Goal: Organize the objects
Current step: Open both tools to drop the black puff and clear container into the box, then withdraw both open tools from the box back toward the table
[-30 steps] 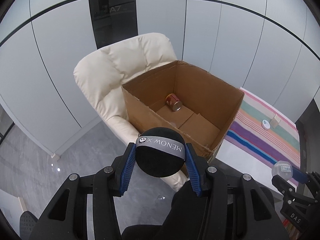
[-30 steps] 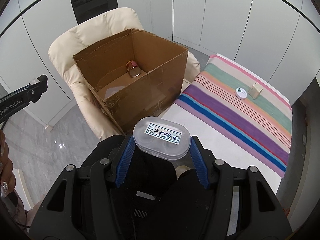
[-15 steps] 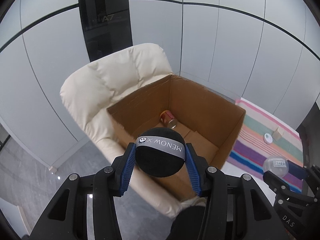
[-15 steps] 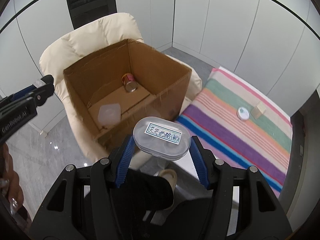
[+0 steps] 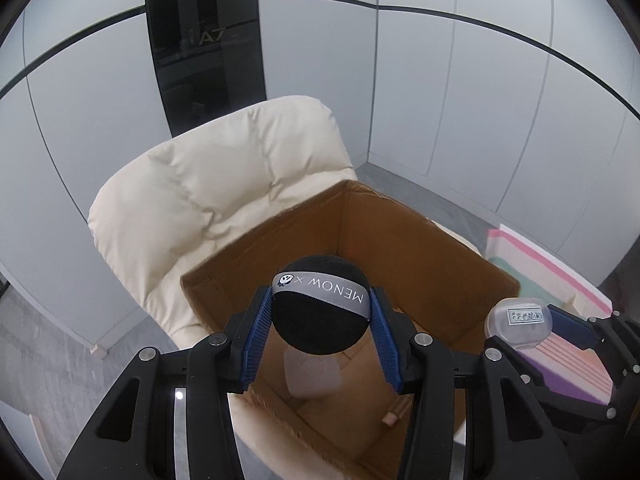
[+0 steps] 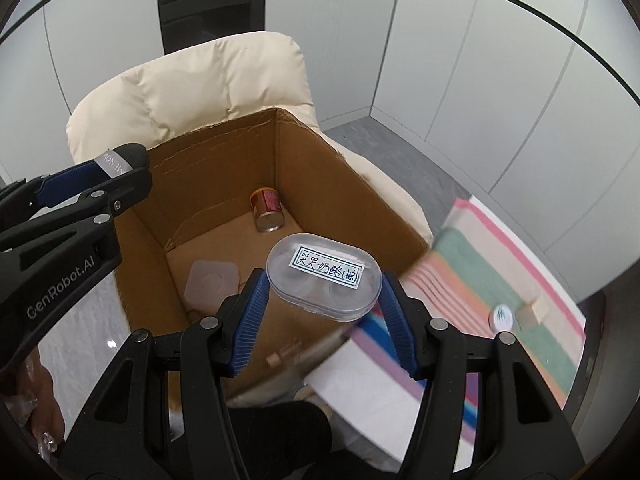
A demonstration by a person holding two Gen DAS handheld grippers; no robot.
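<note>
My left gripper point(image 5: 321, 320) points steeply downward, its blue-padded fingers point(image 5: 258, 328) clamped on either side of a black puff point(image 5: 320, 312). My right gripper point(image 6: 324, 296) also tilts downward, its blue pads point(image 6: 396, 320) pressed against both ends of a clear oval case point(image 6: 324, 282). The two grippers sit near each other, side by side, left one slightly ahead.
</note>
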